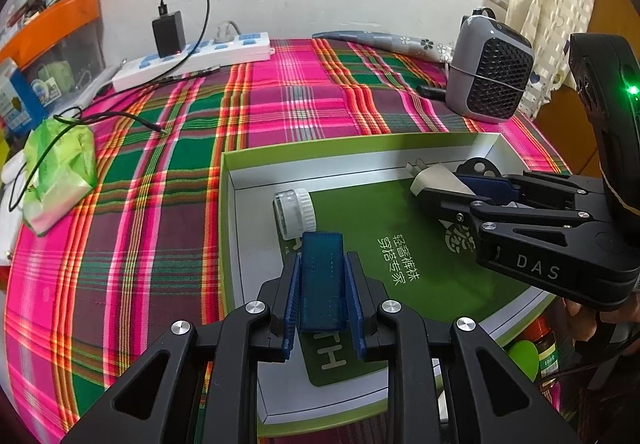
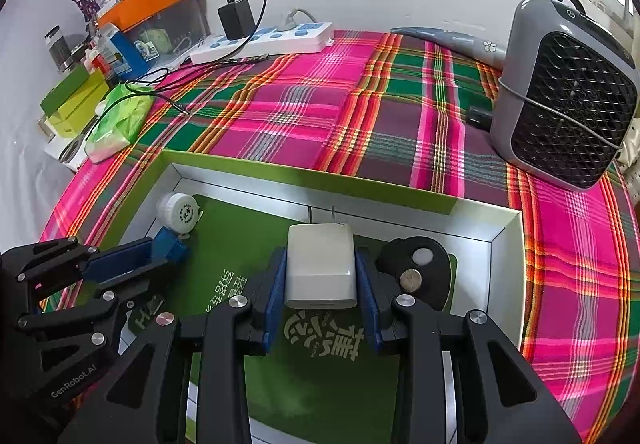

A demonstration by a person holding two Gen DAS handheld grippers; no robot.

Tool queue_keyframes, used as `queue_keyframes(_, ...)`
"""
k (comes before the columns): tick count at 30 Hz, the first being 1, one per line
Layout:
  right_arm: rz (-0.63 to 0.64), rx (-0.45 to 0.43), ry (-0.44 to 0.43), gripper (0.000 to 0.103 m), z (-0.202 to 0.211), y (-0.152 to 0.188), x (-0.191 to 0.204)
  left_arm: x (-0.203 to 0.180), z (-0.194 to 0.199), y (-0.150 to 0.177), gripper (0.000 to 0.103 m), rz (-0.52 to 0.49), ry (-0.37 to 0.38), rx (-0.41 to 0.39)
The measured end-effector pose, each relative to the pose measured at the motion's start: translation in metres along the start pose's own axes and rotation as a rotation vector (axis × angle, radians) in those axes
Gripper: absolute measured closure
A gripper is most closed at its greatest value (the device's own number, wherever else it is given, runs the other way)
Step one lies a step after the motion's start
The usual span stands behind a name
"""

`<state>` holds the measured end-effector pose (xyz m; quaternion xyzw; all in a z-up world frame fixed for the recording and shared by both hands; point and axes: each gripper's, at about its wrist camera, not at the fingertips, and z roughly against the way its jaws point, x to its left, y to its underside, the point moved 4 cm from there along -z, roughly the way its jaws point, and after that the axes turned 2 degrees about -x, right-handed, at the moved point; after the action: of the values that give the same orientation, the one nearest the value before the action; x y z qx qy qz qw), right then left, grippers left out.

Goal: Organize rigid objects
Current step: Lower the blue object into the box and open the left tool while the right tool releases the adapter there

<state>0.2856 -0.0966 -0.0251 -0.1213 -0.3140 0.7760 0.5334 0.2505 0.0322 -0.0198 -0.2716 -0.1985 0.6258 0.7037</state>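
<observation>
Your left tool (image 1: 322, 298) was pinching a translucent blue block (image 1: 322, 280) between its blue pads, holding it upright over the near left part of the green box (image 1: 304, 154), just in front of a white capped bottle (image 1: 294, 211) that lay on its side on the box floor. Your right tool (image 2: 320, 286) was clamped on a white charger plug (image 2: 320, 268), its prongs pointing away toward the far wall of the box. Just to the right of that plug, a black oval piece (image 2: 436, 272) lay in the box with a coin (image 2: 412, 279) resting on it. In the right wrist view the left tool showed at the lower left, the blue block at its tip close to the white bottle. The box sat on a surface covered with a pink and green plaid cloth (image 1: 168, 204). Beyond the box stood a grey fan heater (image 2: 568, 92) at the right, and a white power strip (image 1: 192, 60) with a black adapter plugged in lay by the wall.
</observation>
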Motion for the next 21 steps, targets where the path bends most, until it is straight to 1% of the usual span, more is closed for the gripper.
queue_keyframes(8,-0.005,-0.003,-0.011,0.068,0.000,0.000,0.000,0.001,0.000,0.001,0.081,0.007,0.007,0.000)
queue_keyframes(11,-0.017,-0.009,-0.020,0.067,0.001,0.001,0.000,0.000,0.001,0.001,0.077,0.010,0.017,0.001)
queue_keyframes(17,-0.022,-0.029,-0.017,0.067,0.006,0.001,0.000,-0.004,0.003,0.003,0.071,-0.005,0.009,0.001)
queue_keyframes(21,-0.027,-0.040,-0.014,0.062,0.011,0.002,0.001,-0.005,0.008,0.003,0.068,-0.005,0.001,-0.005)
